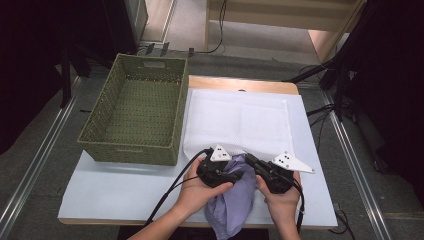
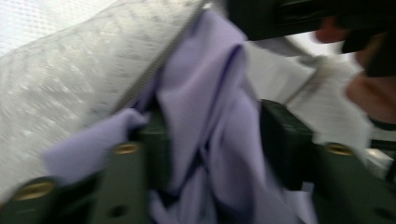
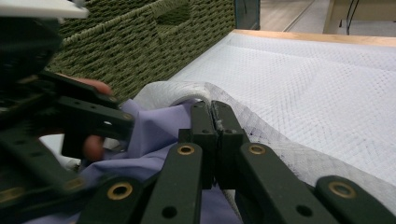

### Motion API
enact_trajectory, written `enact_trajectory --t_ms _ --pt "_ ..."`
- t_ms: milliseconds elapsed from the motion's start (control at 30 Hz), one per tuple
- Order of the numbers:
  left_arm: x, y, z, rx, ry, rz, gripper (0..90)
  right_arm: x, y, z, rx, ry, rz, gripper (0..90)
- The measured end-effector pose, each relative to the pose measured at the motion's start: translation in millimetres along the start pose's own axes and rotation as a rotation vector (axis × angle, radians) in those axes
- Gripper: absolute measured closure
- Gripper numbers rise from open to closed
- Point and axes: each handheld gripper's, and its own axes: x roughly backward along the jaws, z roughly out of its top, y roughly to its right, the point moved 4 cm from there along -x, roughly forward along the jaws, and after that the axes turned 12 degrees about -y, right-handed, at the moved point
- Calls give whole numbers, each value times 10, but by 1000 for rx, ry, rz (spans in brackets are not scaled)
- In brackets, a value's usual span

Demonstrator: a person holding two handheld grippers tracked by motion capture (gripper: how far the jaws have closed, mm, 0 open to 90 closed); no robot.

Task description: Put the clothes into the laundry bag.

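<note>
Both hands sit close together at table's near edge. Left gripper (image 1: pixel 235 172) jaws half-open around lilac cloth (image 1: pixel 235 200), unpinched; right gripper (image 3: pixel 215 122) clamped shut on mesh bag (image 1: pixel 240 122) edge.

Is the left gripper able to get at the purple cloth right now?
Probably yes. The purple cloth already hangs between the left gripper and its open jaws, with nothing in the way. The right gripper pinches the white mesh bag beside it.

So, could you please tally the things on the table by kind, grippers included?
Green woven basket: 1
White mesh bag: 1
Lilac cloth: 1
Grippers, left gripper and right gripper: 2
Total: 5
</note>
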Motion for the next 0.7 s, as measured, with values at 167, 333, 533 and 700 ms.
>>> enact_trajectory --t_ms 167,333,533,700 --pt "135 84 -60 8 7 3 286 10 30 0 -6 3 -3 899" --pt "-15 69 -162 -17 -105 17 379 -9 9 0 -5 -1 -2 900" --pt "-157 72 -176 -15 -165 -30 717 -19 -28 3 4 -3 10 899" --pt "-46 93 -46 27 -93 -78 833 9 -50 24 11 8 14 900"
